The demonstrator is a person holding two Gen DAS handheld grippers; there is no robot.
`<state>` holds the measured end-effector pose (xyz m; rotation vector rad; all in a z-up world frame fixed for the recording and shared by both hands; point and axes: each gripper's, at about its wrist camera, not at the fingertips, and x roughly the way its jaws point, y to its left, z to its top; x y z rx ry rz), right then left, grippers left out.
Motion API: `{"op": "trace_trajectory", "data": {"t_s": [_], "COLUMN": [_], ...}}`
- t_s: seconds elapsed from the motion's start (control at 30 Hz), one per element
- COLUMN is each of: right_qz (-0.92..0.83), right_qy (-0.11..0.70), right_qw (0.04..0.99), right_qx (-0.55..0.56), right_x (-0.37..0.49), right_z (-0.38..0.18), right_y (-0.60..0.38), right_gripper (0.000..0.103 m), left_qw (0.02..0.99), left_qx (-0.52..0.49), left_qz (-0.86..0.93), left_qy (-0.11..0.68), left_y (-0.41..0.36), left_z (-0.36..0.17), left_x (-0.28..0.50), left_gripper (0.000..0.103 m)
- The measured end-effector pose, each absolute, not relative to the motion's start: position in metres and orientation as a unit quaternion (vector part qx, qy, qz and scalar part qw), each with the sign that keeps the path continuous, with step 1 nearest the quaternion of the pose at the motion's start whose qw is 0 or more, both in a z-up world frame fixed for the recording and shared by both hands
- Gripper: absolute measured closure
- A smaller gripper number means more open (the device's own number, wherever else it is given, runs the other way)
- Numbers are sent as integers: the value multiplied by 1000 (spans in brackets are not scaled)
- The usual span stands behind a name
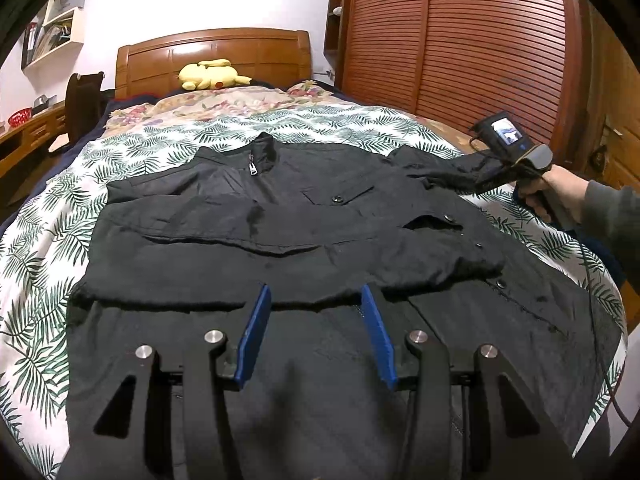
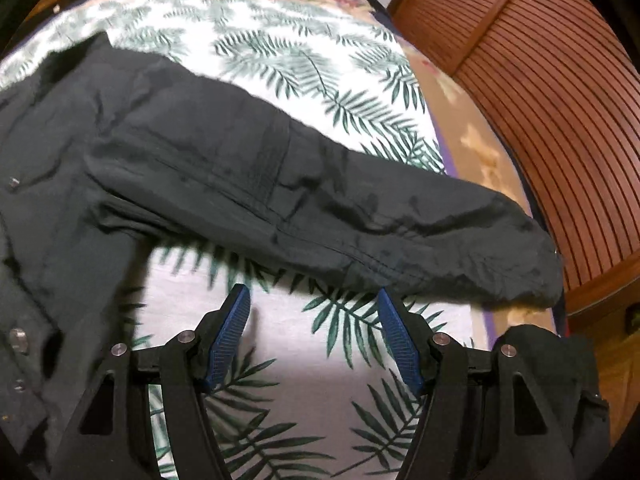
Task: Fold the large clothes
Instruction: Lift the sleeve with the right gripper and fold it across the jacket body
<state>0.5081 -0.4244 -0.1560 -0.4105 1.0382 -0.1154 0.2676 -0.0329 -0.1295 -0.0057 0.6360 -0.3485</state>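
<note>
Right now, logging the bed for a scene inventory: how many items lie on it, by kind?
Black jacket: 1
Yellow plush toy: 1
Floral pillow: 1
Total: 3
Both the left tool and the right tool are open, holding nothing.

**Home bedroom**

Wooden headboard [image 1: 214,54] at the far end of a bed [image 1: 48,216] covered in a palm-leaf print sheet. Yellow plush toy [image 1: 212,74] lies against the headboard, floral pillow [image 1: 224,100] just in front of it. Louvred wooden wardrobe doors [image 1: 460,36] on one side; wall shelves [image 1: 60,20] and a desk [image 1: 28,132] on the other.
</note>
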Motion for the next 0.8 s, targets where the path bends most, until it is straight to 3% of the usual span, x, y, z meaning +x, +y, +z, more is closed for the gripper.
{"op": "trace_trajectory", "data": {"t_s": [0.17, 0.2, 0.23, 0.3, 0.33, 0.8], "right_qz": [-106, -114, -121, -128, -132, -55], "right_qy": [497, 497, 497, 500, 499, 353], "right_qw": [832, 830, 827, 821, 819, 903], "right_qx": [-222, -226, -235, -246, -249, -239], "right_x": [527, 530, 534, 538, 539, 507], "right_z": [-168, -170, -173, -177, -177, -73], "right_y": [-434, -435, -437, -437, -437, -369], "right_gripper": [36, 44, 65, 91, 94, 100], "left_qw": [934, 934, 933, 933, 933, 932], "left_qx": [-6, -6, -7, -7, -7, -11], "left_qz": [-171, -172, -172, -173, -174, -177], "left_qy": [313, 314, 315, 316, 316, 316], "left_y": [-32, -32, -32, -32, -32, -32], "left_z": [-130, -130, -131, -131, -131, -130], "left_x": [269, 269, 269, 269, 269, 269], "left_gripper": [57, 57, 57, 57, 57, 57]}}
